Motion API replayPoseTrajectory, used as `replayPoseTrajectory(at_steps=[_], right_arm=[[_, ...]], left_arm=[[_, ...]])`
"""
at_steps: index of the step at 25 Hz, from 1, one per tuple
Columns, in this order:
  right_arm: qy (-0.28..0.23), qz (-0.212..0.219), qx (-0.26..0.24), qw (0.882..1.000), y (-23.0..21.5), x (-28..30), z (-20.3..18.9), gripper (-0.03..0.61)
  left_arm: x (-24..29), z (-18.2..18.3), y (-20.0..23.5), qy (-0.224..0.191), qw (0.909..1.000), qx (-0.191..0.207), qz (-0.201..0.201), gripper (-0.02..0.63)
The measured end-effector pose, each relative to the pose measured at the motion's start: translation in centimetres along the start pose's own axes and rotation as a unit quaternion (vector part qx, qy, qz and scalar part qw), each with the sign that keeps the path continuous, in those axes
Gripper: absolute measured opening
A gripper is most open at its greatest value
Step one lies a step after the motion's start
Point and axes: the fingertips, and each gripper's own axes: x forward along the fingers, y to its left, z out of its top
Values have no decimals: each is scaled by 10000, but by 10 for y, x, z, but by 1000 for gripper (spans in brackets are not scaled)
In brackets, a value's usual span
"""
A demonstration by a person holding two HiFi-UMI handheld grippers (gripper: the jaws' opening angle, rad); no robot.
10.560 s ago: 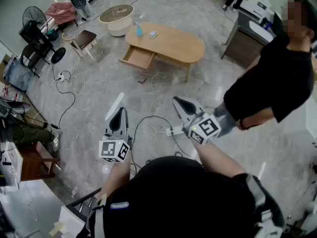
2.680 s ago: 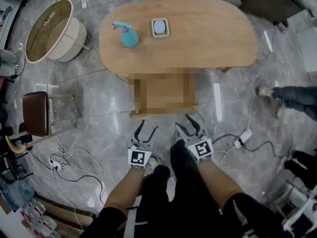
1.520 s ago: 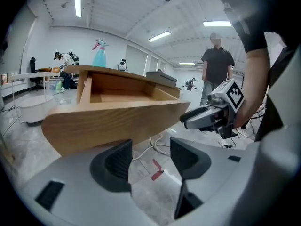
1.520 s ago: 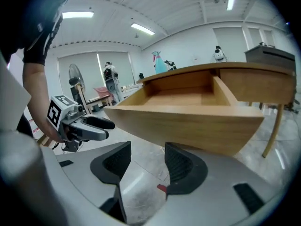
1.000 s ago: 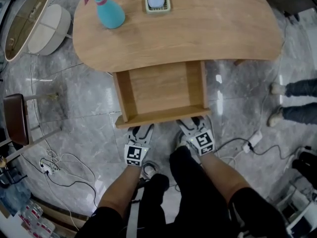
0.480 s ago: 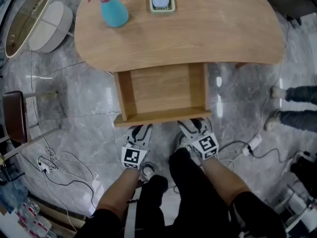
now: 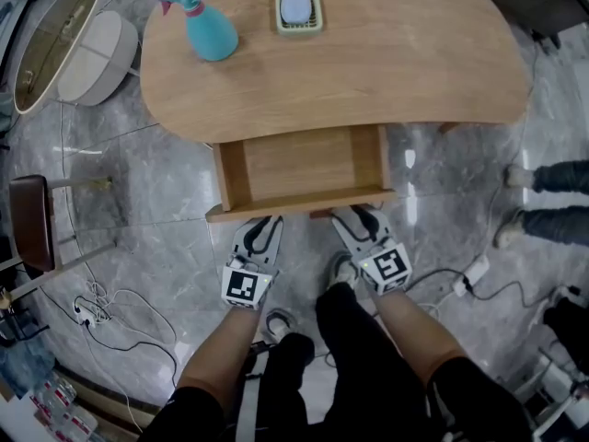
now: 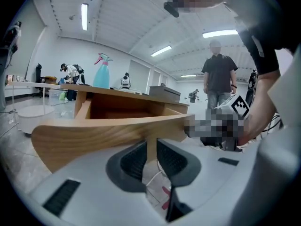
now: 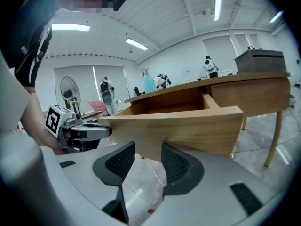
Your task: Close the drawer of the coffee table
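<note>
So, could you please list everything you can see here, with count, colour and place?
coffee table: one, light wood, top centre
drawer: one, light wood, partly pulled out of the table's near side
spray bottle: one, teal with pink nozzle, on the table's left end
square holder: one, pale green with white insert, on the table top
round tub: one, cream, on the floor left of the table
stool: one, brown, far left
cables: several, black and white, on the floor
bystander: one, dark clothes, right of the table
left gripper: one, grey, tips at the drawer front, jaws just closing to a narrow gap, nothing between
right gripper: one, grey, likewise, wider gap, nothing between
</note>
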Motion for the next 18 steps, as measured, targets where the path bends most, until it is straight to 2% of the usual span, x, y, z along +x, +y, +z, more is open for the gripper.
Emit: replayPoseTrajectory(at_steps=[7, 12, 18], right_arm=[[-297, -92, -208, 9993, -22, 19, 31, 178], [-526, -148, -169, 9984, -32, 33, 56, 179], [-679, -290, -285, 9969, -52, 56, 67, 179]], left_arm=[[23, 30, 16, -310, 9994, 175, 51, 66], [38, 51, 29, -491, 9986, 121, 135, 66], [58, 64, 47, -591, 9980, 90, 211, 66]])
